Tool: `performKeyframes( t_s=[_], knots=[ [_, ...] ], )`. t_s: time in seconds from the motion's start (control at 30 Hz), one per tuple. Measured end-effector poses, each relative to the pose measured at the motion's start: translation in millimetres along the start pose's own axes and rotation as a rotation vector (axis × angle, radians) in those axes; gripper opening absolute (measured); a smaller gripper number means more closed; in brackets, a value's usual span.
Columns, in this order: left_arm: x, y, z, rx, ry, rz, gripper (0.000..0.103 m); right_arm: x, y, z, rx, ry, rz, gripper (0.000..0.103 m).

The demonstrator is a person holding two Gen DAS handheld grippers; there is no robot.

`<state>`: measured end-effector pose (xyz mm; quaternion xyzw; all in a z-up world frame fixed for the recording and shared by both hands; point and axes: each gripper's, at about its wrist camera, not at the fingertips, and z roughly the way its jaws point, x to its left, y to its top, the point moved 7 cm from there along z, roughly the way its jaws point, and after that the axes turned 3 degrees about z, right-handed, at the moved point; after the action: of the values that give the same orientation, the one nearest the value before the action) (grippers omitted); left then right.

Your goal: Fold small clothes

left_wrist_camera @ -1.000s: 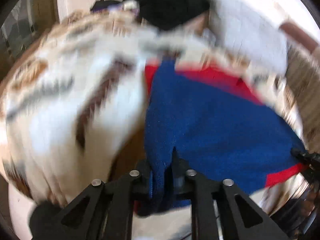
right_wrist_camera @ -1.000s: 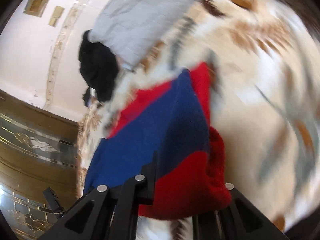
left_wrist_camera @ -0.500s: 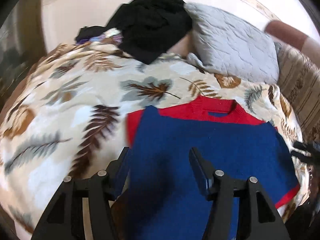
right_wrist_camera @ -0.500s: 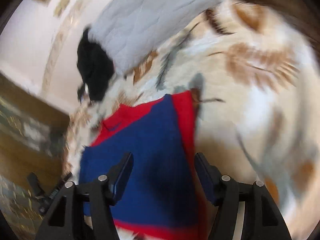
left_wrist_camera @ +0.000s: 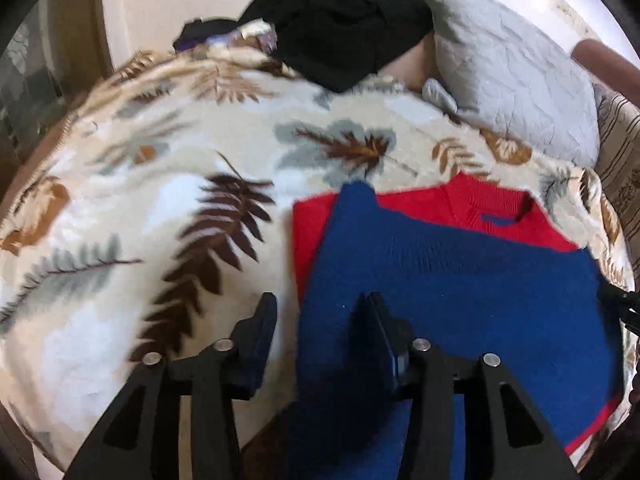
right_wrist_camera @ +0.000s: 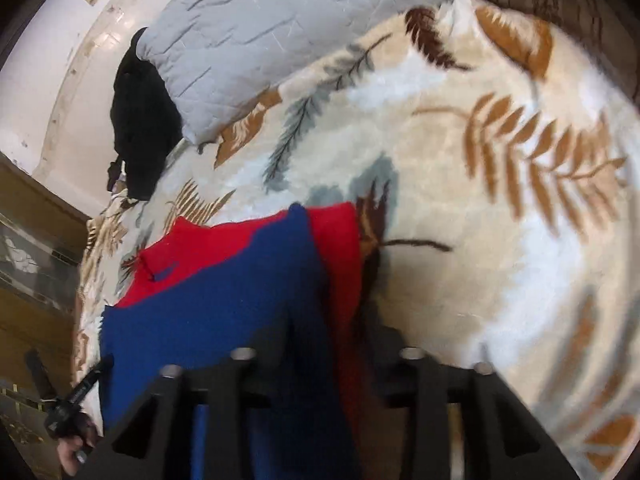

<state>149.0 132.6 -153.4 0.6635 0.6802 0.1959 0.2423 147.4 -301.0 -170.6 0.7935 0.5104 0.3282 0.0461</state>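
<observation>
A red and blue knit sweater (left_wrist_camera: 460, 288) lies flat on the leaf-patterned blanket (left_wrist_camera: 160, 200), its blue part folded up over the red. My left gripper (left_wrist_camera: 320, 316) hovers over the sweater's left edge. Its jaws stand apart and are closing, with the edge below the gap and no pad pressing on it. Over the sweater's (right_wrist_camera: 224, 300) right edge is my right gripper (right_wrist_camera: 330, 336), blurred, jaws also apart and closing without pinching the cloth. The other gripper (right_wrist_camera: 68, 400), with a hand on it, shows at the lower left of the right wrist view.
A heap of black clothes (left_wrist_camera: 344, 20) and a grey quilted pillow (left_wrist_camera: 512, 72) lie at the far end of the bed against a white wall. A brown wooden cabinet (right_wrist_camera: 36, 280) stands beyond the bed's side. The blanket (right_wrist_camera: 500, 200) spreads wide to the right.
Both grippers were shut on the sweater's lifted edge a second ago. They have let go and drawn back, and the sweater now lies flat. Their jaws sprang wide, then narrowed somewhat.
</observation>
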Motion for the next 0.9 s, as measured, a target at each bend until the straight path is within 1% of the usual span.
performKeyframes(
  t_s=[0.03, 0.07, 0.1, 0.13, 0.17, 0.2, 0.23, 0.27, 0.3, 0.33, 0.37, 0.4, 0.43, 0.47, 0.5, 0.53, 0.57, 0.63, 0.67, 0.7, 0.73, 0.77, 0.8, 0.83, 0.87, 0.9],
  knots=[
    [-0.2, 1.2, -8.2, -0.018, -0.023, -0.009, 0.047, 3.6, 2.8, -12.2, -0.031, 0.006, -0.006, 0.052],
    [-0.8, 2.4, -10.3, -0.024, -0.038, -0.013, 0.048, 11.0, 4.4, -27.3, -0.073, 0.019, -0.020, 0.052],
    [-3.8, 1.3, -13.0, -0.029, -0.059, -0.007, 0.048, 17.8, 3.6, -38.3, -0.097, 0.037, -0.028, 0.052],
    [-5.8, 0.9, -12.6, -0.030, -0.064, 0.007, 0.048, 28.0, 1.8, -47.3, -0.111, 0.073, -0.034, 0.053],
    [-8.0, -2.7, -4.1, -0.013, -0.035, 0.048, 0.048, 40.3, -2.3, -52.5, -0.106, 0.124, -0.045, 0.057],
    [-4.8, -6.9, 9.2, 0.031, 0.000, 0.063, 0.047, 51.0, -7.1, -51.7, -0.087, 0.154, -0.060, 0.067],
    [-2.0, -12.0, 22.9, 0.080, 0.002, 0.054, 0.045, 59.2, -13.6, -45.2, -0.059, 0.172, -0.082, 0.074],
    [3.6, -15.3, 32.2, 0.094, -0.047, -0.008, 0.045, 61.4, -21.2, -31.5, -0.017, 0.169, -0.099, 0.074],
    [5.5, -13.5, 29.2, 0.092, -0.060, -0.031, 0.044, 55.6, -26.2, -15.8, 0.035, 0.147, -0.091, 0.074],
    [4.4, -9.8, 23.4, 0.089, -0.068, -0.038, 0.037, 44.4, -32.9, 2.4, 0.096, 0.104, -0.048, 0.072],
    [2.1, -5.2, 15.2, 0.070, -0.081, -0.039, 0.037, 31.6, -38.1, 14.2, 0.131, 0.094, 0.011, 0.071],
    [-0.2, -1.9, 9.5, 0.052, -0.091, -0.034, 0.037, 29.4, -34.3, 8.5, 0.093, 0.124, 0.034, 0.069],
    [-4.2, 5.3, -0.7, 0.013, -0.102, -0.015, 0.040, 31.1, -29.9, -0.3, 0.073, 0.147, 0.050, 0.069],
    [-6.6, 9.3, -4.2, -0.006, -0.105, 0.004, 0.046, 36.2, -24.6, -9.1, 0.052, 0.171, 0.054, 0.069],
    [-10.6, 16.1, -6.1, -0.029, -0.112, 0.025, 0.056, 42.8, -20.4, -14.5, 0.038, 0.186, 0.038, 0.070],
    [-13.2, 23.5, -4.4, -0.047, -0.112, 0.034, 0.060, 52.4, -15.1, -18.0, 0.029, 0.200, 0.005, 0.070],
    [-14.8, 28.3, 0.5, -0.050, -0.105, 0.038, 0.060, 59.5, -13.1, -20.0, 0.030, 0.208, -0.020, 0.070],
    [-16.8, 32.1, 15.0, -0.017, -0.106, 0.036, 0.060, 63.9, -5.1, -2.1, 0.069, 0.252, -0.023, 0.073],
    [-16.0, 32.9, 31.1, 0.012, -0.091, 0.036, 0.060, 55.7, -0.5, 16.8, 0.096, 0.233, -0.004, 0.073],
    [-10.5, 29.5, 52.2, 0.070, -0.023, 0.039, 0.060, 40.1, 3.1, 33.0, 0.112, 0.163, 0.014, 0.072],
    [-5.6, 24.2, 61.6, 0.107, -0.004, 0.030, 0.061, 21.6, 9.3, 46.0, 0.105, 0.129, 0.076, 0.060],
    [-1.6, 24.3, 67.8, 0.099, -0.039, -0.005, 0.063, 7.8, 16.2, 45.4, 0.075, 0.146, 0.168, 0.049],
    [-0.2, 25.9, 66.7, 0.096, -0.046, -0.012, 0.063, 4.7, 19.3, 41.4, 0.065, 0.150, 0.200, 0.039],
    [1.1, 27.3, 63.2, 0.097, -0.045, -0.016, 0.064, 3.0, 21.6, 34.6, 0.047, 0.149, 0.200, 0.042],
    [2.3, 28.2, 59.1, 0.089, -0.035, -0.018, 0.063, 3.7, 21.2, 24.5, 0.026, 0.141, 0.176, 0.049],
    [3.2, 28.5, 54.6, 0.082, -0.018, -0.020, 0.063, 4.7, 18.0, 14.4, 0.013, 0.145, 0.167, 0.064]
  ],
)
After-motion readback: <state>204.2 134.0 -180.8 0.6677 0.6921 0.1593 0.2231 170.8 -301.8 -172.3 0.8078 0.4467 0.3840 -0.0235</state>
